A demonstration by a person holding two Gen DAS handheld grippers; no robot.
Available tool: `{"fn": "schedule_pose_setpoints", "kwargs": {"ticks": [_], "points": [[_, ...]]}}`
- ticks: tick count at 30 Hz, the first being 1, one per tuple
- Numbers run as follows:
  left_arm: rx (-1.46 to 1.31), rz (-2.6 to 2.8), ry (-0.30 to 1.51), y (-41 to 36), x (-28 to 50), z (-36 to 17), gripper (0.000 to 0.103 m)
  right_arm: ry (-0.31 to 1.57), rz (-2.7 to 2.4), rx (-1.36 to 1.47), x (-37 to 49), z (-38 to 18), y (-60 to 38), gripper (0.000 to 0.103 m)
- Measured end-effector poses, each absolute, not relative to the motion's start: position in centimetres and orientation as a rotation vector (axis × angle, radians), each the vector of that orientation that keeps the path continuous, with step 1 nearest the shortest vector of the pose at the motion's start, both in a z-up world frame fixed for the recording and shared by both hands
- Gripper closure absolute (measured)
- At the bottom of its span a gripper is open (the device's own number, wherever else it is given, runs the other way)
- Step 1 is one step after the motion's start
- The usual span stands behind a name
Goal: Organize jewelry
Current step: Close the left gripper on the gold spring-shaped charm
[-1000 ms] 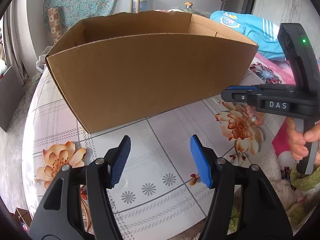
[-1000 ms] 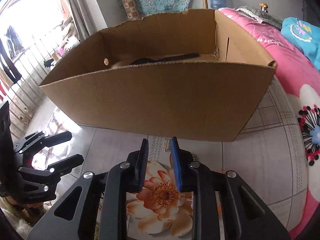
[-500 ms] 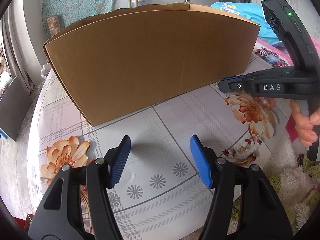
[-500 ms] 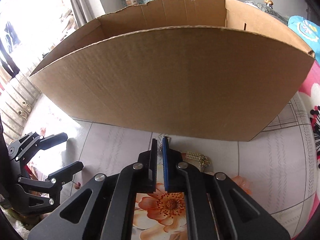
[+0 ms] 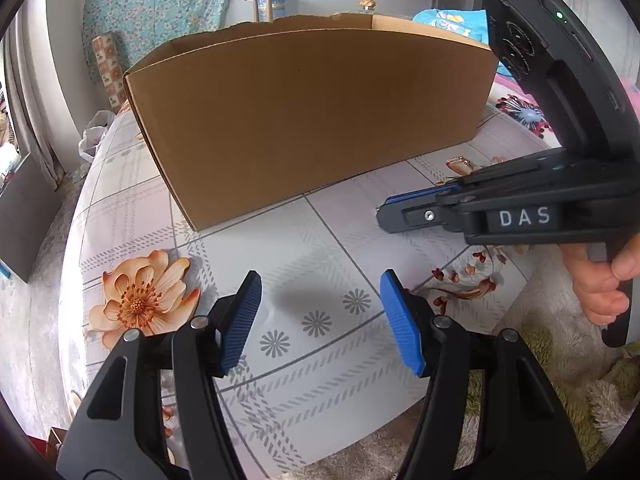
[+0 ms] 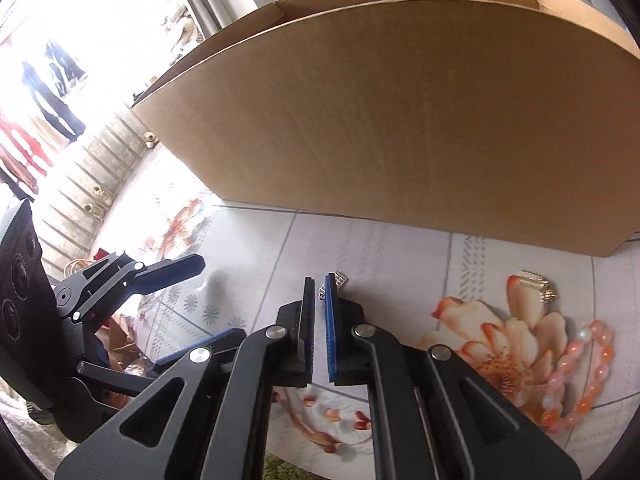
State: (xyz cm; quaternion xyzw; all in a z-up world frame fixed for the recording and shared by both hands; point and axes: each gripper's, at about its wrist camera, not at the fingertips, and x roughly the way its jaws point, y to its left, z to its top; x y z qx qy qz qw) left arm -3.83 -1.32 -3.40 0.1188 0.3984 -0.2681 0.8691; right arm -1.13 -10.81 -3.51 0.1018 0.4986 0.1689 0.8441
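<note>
Floral tablecloth (image 5: 320,240) carried the cardboard box (image 5: 312,112) at twelve o'clock. Right gripper (image 6: 319,292) had just closed, seemingly pinching a small silver earring (image 6: 340,280) at its tips, ready for boxing; left gripper (image 5: 320,312) hovered half-open, empty. Bead bracelet (image 6: 576,380) lay at four o'clock.

Cardboard box (image 5: 312,120): stands on the tablecloth (image 5: 320,248), behind both grippers in each wrist view.
Left gripper (image 5: 320,320): over bare cloth before the box, nothing between its fingers.
Right gripper (image 6: 319,292): right of the left one, near the foot of the box.
Small metal piece (image 6: 340,280): at the right gripper's fingertips (whether pinched or just beside them is hard to tell).
Clasp-like trinket (image 6: 536,285): on the cloth right of the right gripper, just before the box.
Bead bracelet (image 6: 580,376): on the cloth, right of that gripper, nearer the table's edge than the trinket.
</note>
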Motion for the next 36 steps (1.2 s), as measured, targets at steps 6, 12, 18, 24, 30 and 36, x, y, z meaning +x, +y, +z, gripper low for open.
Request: {"fn": "schedule_pose_setpoints", "kwargs": {"ticks": [6, 12, 18, 24, 30, 36], "points": [[0.246, -0.561, 0.826, -0.9, -4.4, -3.1, 0.044, 1.023, 0.44, 0.282, -1.5, -2.9, -10.1, 0.097], [0.247, -0.57, 0.814, -1.4, -4.2, -2.8, 0.044, 0.96, 0.374, 0.39, -3.3, -1.6, -15.4, 0.097], [0.255, -0.599, 0.807, -2.7, -4.1, -2.6, 0.044, 0.956, 0.252, 0.494, -5.6, -2.2, -20.4, 0.097], [0.264, -0.599, 0.854, -4.7, -2.8, -3.0, 0.058, 0.92, 0.198, 0.532, -6.3, -2.8, -22.5, 0.097], [0.291, -0.571, 0.876, -5.9, -2.0, -3.3, 0.076, 0.915, 0.208, 0.529, -5.9, -2.8, -23.2, 0.096], [0.322, -0.579, 0.882, -6.6, -1.9, -3.2, 0.094, 0.901, 0.205, 0.499, -5.5, -2.6, -21.7, 0.097]]}}
